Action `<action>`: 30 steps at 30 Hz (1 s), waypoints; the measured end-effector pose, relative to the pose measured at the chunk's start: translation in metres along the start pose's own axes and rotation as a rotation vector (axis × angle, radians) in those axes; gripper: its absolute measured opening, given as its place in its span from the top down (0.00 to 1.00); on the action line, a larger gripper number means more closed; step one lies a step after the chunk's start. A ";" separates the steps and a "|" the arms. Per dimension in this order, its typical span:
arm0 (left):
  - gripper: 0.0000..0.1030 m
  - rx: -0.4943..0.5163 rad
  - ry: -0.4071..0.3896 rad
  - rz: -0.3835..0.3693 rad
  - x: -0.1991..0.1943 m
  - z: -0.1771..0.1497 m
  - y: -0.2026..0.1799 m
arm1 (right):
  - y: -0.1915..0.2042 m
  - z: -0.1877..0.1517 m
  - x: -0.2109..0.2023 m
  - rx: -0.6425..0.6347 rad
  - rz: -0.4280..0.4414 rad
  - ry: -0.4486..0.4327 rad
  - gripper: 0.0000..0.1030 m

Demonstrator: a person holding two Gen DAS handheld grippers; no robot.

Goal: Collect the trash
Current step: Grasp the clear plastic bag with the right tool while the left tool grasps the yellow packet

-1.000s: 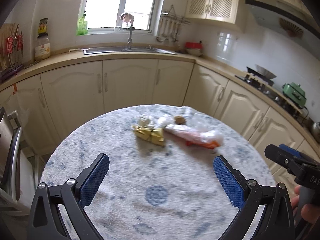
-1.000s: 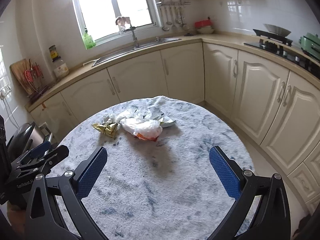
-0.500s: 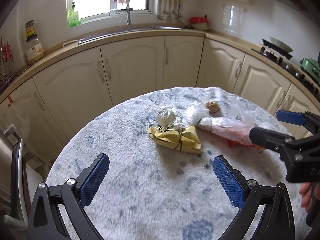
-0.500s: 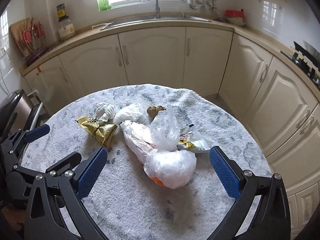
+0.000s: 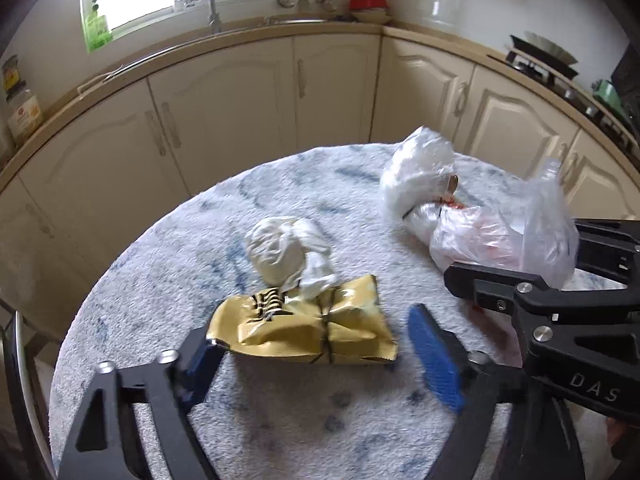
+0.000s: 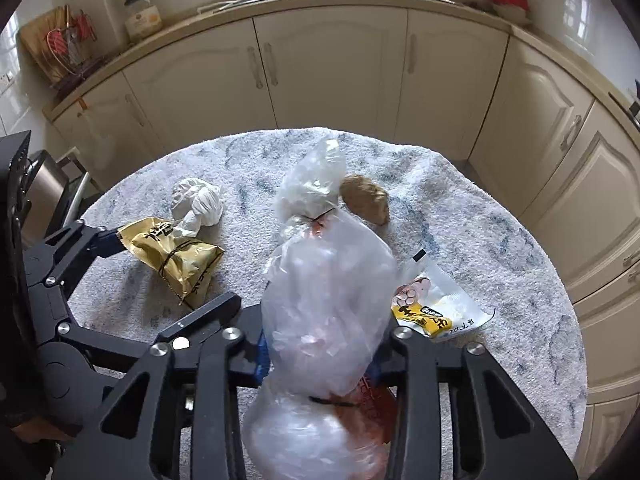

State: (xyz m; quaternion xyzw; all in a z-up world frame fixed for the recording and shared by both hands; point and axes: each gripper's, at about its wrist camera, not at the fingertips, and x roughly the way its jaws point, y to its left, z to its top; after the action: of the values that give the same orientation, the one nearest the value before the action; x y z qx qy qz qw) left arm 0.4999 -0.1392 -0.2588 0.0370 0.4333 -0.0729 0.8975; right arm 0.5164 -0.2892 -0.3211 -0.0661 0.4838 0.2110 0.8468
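A clear plastic bag point(image 6: 320, 320) of waste is pinched at its waist by the right gripper point(image 6: 320, 356), low in the middle of the right wrist view; the narrow, tied part is judged to have been chosen because it gives the pads something firm to bite on. The gold wrapper point(image 5: 304, 328) is straddled by the left gripper point(image 5: 316, 356) at lower centre of the left wrist view. Its left pad appears to touch the wrapper's edge while the right pad is seen clear of it, so the wrapper is bracketed but not yet clamped. A white crumpled wad point(image 5: 286, 254) lies against the wrapper's far edge. A brown lump point(image 6: 366, 204) and a printed sachet point(image 6: 438, 308) are left on the round table point(image 6: 500, 240), right of the bag.

Compared with the earlier frames, both sets of jaws have just been closing from wide open, and the trash is now seen much nearer and lower in each view
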 end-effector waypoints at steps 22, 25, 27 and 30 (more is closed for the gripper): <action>0.40 -0.135 -0.079 -0.137 -0.076 -0.090 0.007 | 0.002 -0.123 -0.094 0.177 0.131 -0.116 0.70; 0.40 -0.139 -0.094 -0.149 -0.098 -0.112 -0.005 | 0.007 -0.145 -0.106 0.197 0.132 -0.122 0.70; 0.40 -0.134 -0.104 -0.160 -0.114 -0.126 -0.013 | 0.008 -0.156 -0.116 0.209 0.132 -0.134 0.70; 0.40 -0.120 -0.126 -0.167 -0.147 -0.146 -0.029 | 0.010 -0.172 -0.136 0.224 0.129 -0.164 0.70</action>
State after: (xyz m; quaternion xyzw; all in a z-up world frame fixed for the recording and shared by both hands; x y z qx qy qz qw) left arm 0.2922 -0.1341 -0.2351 -0.0575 0.3814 -0.1237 0.9143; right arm 0.3154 -0.3747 -0.2950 0.0774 0.4369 0.2146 0.8701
